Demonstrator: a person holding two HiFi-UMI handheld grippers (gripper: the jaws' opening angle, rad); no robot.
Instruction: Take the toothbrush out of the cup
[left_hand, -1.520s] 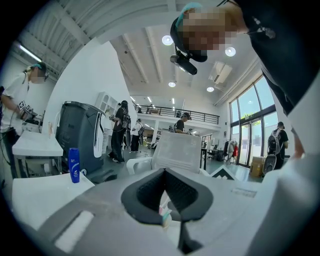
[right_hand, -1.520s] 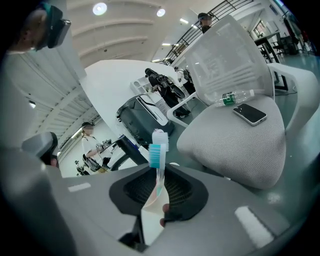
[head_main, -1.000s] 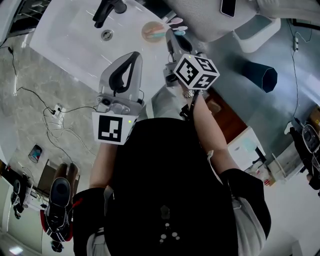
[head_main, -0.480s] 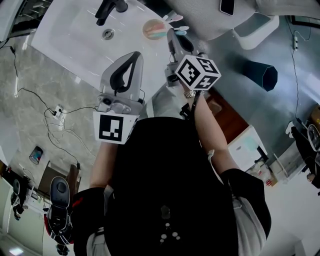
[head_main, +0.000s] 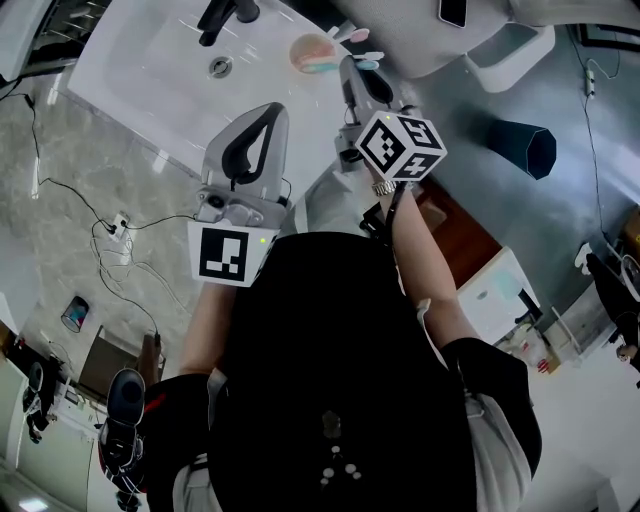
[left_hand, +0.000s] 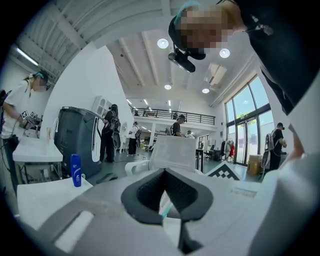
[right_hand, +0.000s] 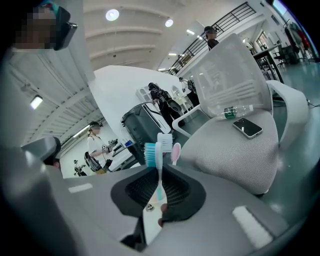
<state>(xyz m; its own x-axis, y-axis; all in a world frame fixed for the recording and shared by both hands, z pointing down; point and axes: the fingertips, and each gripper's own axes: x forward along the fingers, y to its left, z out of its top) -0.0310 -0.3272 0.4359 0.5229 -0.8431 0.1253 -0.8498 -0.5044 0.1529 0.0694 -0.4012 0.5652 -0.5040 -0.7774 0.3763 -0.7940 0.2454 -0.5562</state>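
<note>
A pink cup (head_main: 308, 50) stands on the white sink (head_main: 140, 70), beside the drain (head_main: 220, 66). My right gripper (head_main: 353, 68) hovers just right of the cup, shut on the thin handle of a teal-headed toothbrush (right_hand: 151, 153). The brush stands upright between the jaws of the right gripper (right_hand: 159, 170). A white brush head (right_hand: 164, 144) and a pink one (right_hand: 176, 152) show behind it. The jaws hide the handle's lower end. My left gripper (head_main: 267, 113) hangs over the sink's near edge, with its tips together and nothing held. In its own view the left gripper (left_hand: 163, 171) shows a teal sliver through the jaw gap.
A dark faucet (head_main: 222, 15) sits at the sink's far side. A grey mesh chair (right_hand: 235, 150) carries a phone (right_hand: 246, 127) and a bottle (right_hand: 235, 112). A dark bin (head_main: 525, 148) stands on the floor at right, and cables (head_main: 110, 230) lie at left. People stand in the hall behind.
Both grippers have risen a little. The right one keeps its hold on the toothbrush near the cup, and the left one stays shut.
</note>
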